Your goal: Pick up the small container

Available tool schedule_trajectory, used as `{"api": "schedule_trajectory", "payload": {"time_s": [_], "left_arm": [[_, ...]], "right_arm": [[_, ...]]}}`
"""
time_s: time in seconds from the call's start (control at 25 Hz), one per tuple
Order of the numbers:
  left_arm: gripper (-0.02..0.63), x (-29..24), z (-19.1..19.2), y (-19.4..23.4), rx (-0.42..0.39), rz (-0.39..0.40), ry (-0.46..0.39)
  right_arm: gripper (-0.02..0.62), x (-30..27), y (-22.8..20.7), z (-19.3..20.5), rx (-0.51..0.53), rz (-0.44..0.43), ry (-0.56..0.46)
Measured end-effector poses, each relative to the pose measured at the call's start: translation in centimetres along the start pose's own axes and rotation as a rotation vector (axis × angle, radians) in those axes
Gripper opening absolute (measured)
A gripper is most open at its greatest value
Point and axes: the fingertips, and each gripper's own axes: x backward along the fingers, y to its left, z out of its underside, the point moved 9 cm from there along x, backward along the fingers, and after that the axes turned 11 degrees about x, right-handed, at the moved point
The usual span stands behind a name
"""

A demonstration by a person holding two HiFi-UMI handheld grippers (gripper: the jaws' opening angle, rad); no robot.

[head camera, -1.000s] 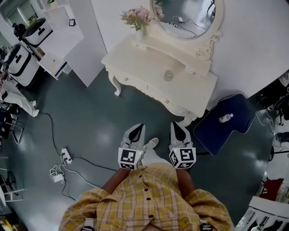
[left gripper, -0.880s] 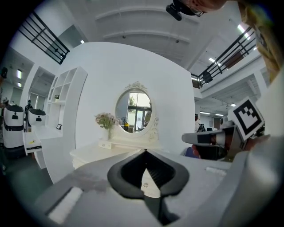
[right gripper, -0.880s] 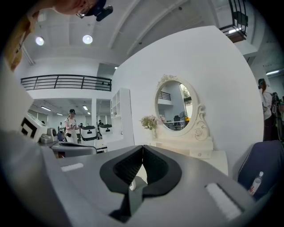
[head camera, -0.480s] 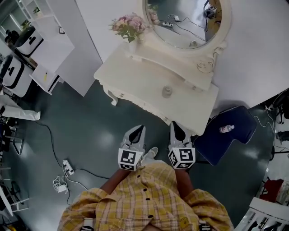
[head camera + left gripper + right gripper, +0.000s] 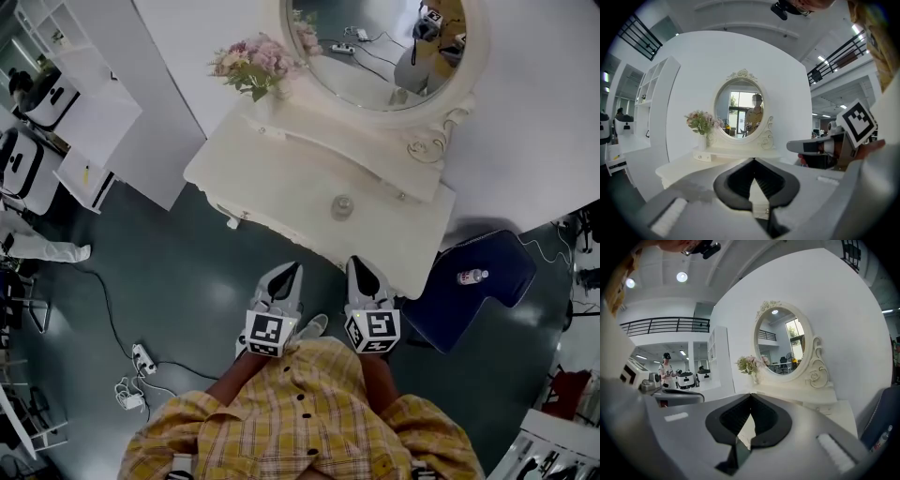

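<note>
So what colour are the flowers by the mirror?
The flowers are pale pink with green leaves. The head view shows them best.

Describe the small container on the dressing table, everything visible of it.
The small container is a little round jar, greyish and perhaps translucent. It is seen from above, so its lid and height are unclear. It stands alone near the middle of the cream dressing table, in front of the raised shelf under the oval mirror. Nothing touches it. The left gripper and right gripper, both shut, are well apart from it, near the table's front edge.
</note>
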Motion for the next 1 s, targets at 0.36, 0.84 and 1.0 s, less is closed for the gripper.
{"api": "schedule_trajectory", "payload": {"time_s": [0.36, 0.84, 1.0], "left_arm": [[0.000, -3.6, -0.8, 0.8, -0.015, 0.040, 0.047], [0.000, -11.4, -1.5, 4.4, -0.025, 0.137, 0.145], [0.000, -13.4, -1.4, 5.5, -0.019, 0.159, 0.174]], "right_arm": [[-0.002, -2.0, -1.5, 1.1, -0.029, 0.029, 0.046], [-0.002, -8.2, -3.5, 2.3, -0.079, 0.092, 0.121], [-0.002, -10.2, -4.3, 2.9, -0.088, 0.116, 0.143]]}}
